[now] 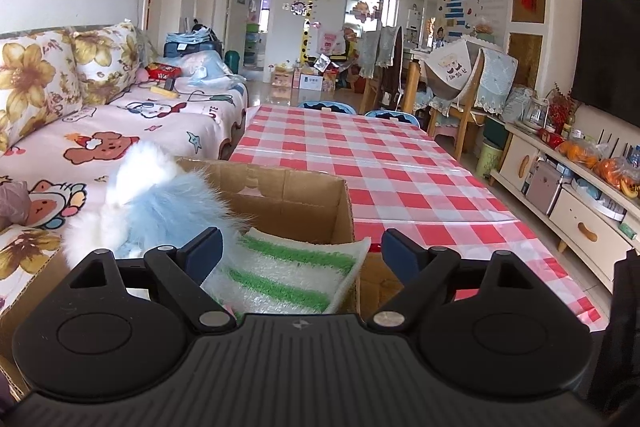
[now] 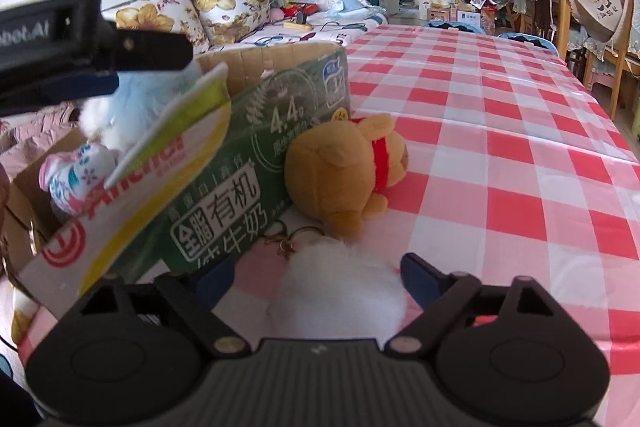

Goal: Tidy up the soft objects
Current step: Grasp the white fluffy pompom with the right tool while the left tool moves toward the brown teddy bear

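The white fluffy pom-pom (image 2: 340, 283) is lying on the near part of the surface (image 2: 500, 131), right between the fingers of the right gripper (image 2: 316, 277). That gripper's fingers are standing wide apart and are not squeezing anything. The pom-pom looks very light and squishy, so a gentle pinch across its fat middle should do. A small metal key ring (image 2: 286, 239) is sticking out on its far side, which looks too thin to pinch.

Just past it, a brown teddy bear (image 2: 344, 167) with a red scarf is lying on its side, touching the cardboard box (image 2: 240, 163) on the left.

The left gripper (image 1: 300, 251) is hanging over the box with its fingers apart, holding nothing. Inside are sitting a blue and white fluffy toy (image 1: 160, 203) and a green striped cloth (image 1: 288, 279).
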A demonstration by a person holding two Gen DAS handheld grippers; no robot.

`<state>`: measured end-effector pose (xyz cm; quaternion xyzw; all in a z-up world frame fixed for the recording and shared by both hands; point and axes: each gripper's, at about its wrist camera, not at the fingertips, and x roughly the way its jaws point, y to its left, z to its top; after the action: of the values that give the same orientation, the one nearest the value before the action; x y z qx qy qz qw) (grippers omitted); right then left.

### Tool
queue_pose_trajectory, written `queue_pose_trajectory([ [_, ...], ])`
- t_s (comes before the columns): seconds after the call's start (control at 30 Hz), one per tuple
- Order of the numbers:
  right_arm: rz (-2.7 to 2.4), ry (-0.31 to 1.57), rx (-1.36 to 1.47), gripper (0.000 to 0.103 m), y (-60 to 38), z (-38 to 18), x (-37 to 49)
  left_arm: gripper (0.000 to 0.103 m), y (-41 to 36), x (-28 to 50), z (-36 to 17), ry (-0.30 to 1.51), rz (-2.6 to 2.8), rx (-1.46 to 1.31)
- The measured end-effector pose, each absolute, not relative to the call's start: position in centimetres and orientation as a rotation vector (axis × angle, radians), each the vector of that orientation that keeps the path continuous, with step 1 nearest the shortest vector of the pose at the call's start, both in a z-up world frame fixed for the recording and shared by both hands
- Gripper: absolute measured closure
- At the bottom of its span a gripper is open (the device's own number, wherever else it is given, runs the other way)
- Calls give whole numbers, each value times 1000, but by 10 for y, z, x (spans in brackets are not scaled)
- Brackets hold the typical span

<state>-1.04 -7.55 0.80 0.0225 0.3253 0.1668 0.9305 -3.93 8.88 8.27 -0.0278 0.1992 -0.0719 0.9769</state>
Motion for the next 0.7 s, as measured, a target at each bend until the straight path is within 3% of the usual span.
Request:
queue_pose_trajectory([
  [0.2, 362, 665, -6, 28, -71, 3, -11, 0, 88, -39, 82, 400, -146, -54],
  [0.37, 377, 697, 3, 51, -73, 1, -8, 0, 87, -39, 81, 392, -148, -49],
  [0.7, 354, 715, -4, 57, -86, 1, -8, 0, 81, -42, 80, 374, -144, -34],
])
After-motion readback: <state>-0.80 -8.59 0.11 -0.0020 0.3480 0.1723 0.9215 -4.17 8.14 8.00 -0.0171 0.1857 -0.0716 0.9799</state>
